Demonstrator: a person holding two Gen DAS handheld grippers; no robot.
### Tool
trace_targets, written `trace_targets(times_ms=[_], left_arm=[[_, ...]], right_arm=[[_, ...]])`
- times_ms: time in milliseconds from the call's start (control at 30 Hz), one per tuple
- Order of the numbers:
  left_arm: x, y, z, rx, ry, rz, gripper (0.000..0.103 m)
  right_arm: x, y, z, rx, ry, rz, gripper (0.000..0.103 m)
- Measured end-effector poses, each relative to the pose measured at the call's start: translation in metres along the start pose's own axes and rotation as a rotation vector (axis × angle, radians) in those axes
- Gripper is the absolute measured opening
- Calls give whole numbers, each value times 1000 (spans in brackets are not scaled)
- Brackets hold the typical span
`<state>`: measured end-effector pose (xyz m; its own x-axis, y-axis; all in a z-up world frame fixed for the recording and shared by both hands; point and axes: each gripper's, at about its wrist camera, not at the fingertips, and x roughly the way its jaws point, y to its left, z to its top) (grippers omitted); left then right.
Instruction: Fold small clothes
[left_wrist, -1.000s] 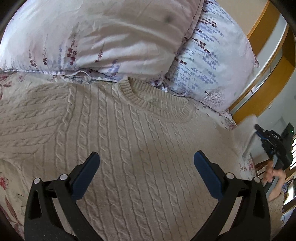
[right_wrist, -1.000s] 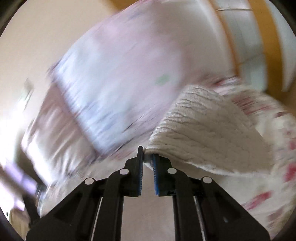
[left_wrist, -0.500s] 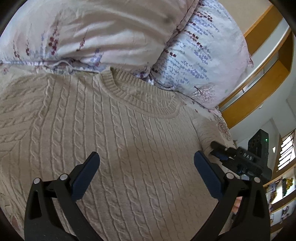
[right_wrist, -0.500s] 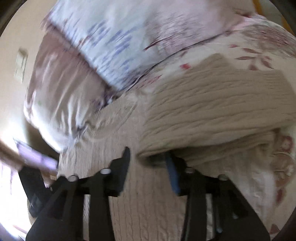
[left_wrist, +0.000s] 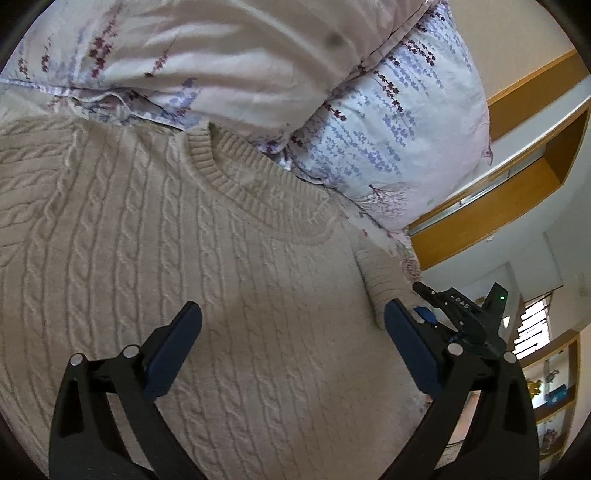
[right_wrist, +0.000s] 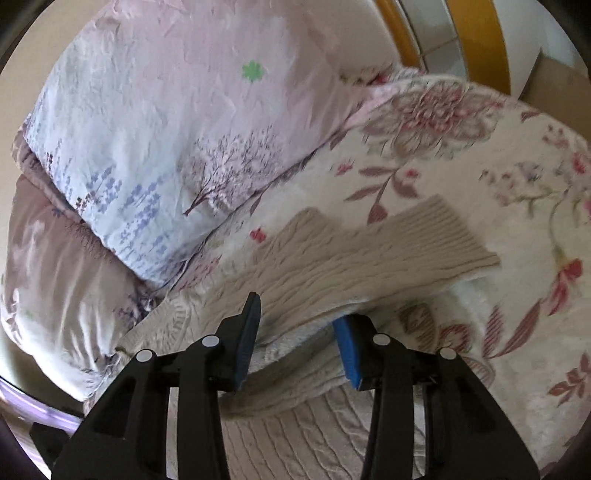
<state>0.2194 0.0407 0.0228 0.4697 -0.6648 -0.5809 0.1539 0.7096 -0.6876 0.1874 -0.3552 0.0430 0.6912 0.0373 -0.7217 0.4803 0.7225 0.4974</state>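
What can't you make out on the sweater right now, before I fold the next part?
- Sweater hem: left wrist view, cut off by the bottom edge and the left hand-held gripper.
- Far sleeve: left wrist view, runs off the left edge.
- Near sleeve: right wrist view, slightly blurred; whether the right hand-held gripper, jaws apart, touches it is unclear.
- What lies under that sleeve: hidden by the knit.

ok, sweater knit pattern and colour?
Cream cable-knit sweater, ribbed collar; clearest in the left wrist view.

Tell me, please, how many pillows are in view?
2: one pale pillow behind the sweater's collar, one lilac-flowered pillow to its right. Others may be hidden.
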Motion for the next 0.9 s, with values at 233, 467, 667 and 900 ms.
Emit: trace_targets(times_ms=[233,467,667,900], left_arm=[[2,13,4,-80,8,-50,98],[-1,33,4,-192,0,-101,94],[1,32,5,-188,9,-76,94],[4,28,7,-204,14,-60,93]], right_arm=[[-23,76,-17,-357,-127,119,15],[-6,168,-118,-910,223,372,51],[-10,136,-111,-756,304,411,62],[-11,49,-65,-282,349,378,62]])
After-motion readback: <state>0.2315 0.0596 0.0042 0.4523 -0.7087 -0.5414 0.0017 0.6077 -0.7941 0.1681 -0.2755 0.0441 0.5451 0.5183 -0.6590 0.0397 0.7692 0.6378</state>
